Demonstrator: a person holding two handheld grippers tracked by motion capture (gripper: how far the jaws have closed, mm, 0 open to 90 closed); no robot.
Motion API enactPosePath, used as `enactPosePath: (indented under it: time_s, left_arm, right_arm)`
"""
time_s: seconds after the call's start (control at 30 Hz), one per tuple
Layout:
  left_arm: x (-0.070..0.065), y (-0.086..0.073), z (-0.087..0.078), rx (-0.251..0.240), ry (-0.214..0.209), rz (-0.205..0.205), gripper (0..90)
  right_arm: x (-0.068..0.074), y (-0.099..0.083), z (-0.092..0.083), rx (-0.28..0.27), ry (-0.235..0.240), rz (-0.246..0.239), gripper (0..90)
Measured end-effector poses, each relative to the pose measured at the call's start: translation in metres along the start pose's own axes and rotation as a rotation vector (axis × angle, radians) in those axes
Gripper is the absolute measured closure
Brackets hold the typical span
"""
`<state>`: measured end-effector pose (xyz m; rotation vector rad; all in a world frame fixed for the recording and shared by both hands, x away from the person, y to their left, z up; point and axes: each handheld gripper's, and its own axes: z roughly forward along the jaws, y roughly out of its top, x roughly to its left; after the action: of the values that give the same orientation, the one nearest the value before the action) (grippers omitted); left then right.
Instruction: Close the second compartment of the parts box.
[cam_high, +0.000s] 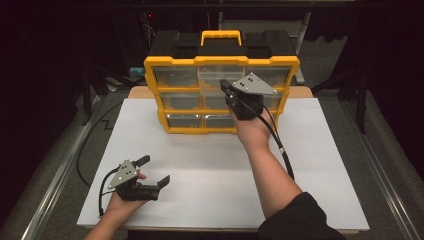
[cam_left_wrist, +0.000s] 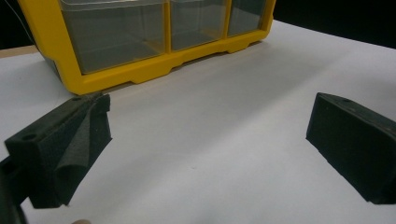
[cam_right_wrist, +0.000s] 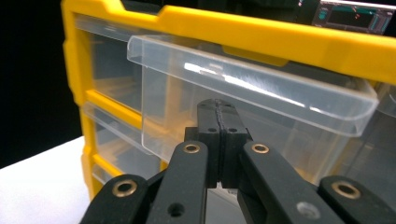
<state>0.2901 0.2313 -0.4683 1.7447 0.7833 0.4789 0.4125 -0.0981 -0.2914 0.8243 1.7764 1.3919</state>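
- Right hand-held gripper: jaws pressed shut with nothing between them, sitting right at the clear drawer that's sticking out of the organizer's top row.
- Left hand-held gripper: jaws gaping wide, holding nothing, resting low over the table, well apart from the organizer.

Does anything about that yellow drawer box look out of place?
Yes. One clear drawer in the top row of the yellow drawer box sticks out from the front while its neighbours sit flush. The right gripper, jaws shut, is right at its front. Nothing looks spilled or broken.
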Motion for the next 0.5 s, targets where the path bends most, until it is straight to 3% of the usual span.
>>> enactPosePath:
  time_s: [0.5]
  left_arm:
    - [0.001, 0.000, 0.000, 0.001, -0.005, -0.002, 0.9]
  right_arm:
    - [-0.019, -0.005, 0.022, 0.050, -0.062, 0.026, 90.0]
